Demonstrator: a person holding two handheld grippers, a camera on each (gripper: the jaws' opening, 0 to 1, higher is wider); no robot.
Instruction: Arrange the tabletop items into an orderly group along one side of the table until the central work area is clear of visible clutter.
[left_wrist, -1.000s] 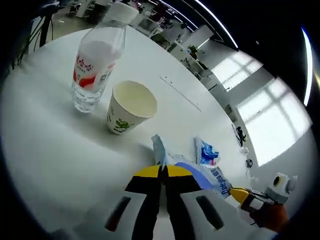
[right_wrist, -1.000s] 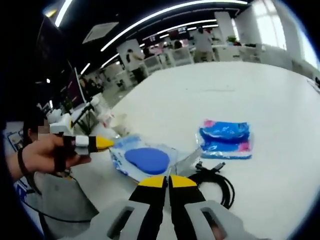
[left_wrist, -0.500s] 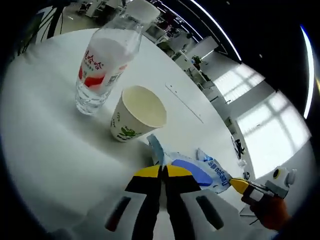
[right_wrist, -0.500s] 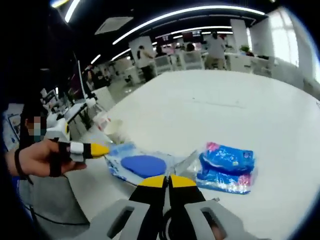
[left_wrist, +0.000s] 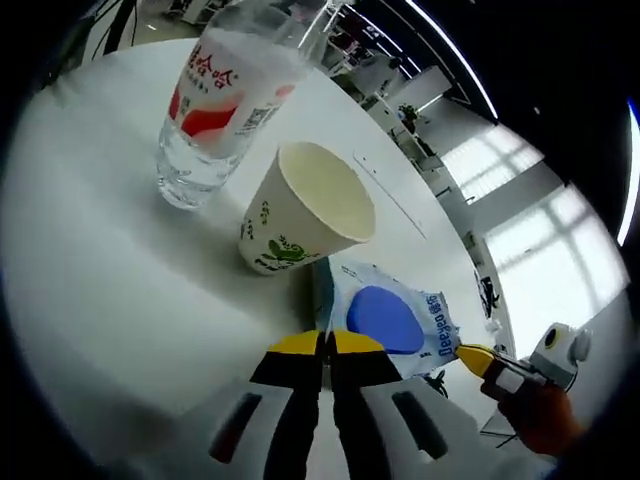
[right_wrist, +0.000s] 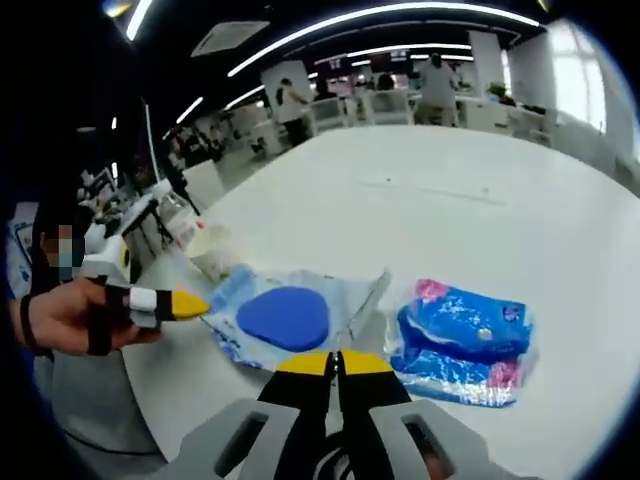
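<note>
A clear packet with a blue oval pad (left_wrist: 388, 320) is stretched just above the white table (left_wrist: 90, 280), close beside a paper cup (left_wrist: 305, 210). My left gripper (left_wrist: 326, 345) is shut on its near edge. My right gripper (left_wrist: 470, 355), held by a hand, pinches its far corner. In the right gripper view the same packet (right_wrist: 285, 318) runs from my right gripper (right_wrist: 335, 362), shut on its edge, to the left gripper (right_wrist: 190, 304). A water bottle (left_wrist: 225, 100) with a red label stands behind the cup. A blue tissue pack (right_wrist: 465, 340) lies to the right.
The round table's rim (right_wrist: 150, 370) curves close by the left hand. The cup (right_wrist: 213, 262) and bottle (right_wrist: 186, 230) stand near that rim in the right gripper view. Desks, chairs and people fill the office beyond the table (right_wrist: 420, 150).
Both grippers have carried the packet toward the cup and bottle, and it now hangs right beside the cup. The black cable has slipped out of the right gripper view.
</note>
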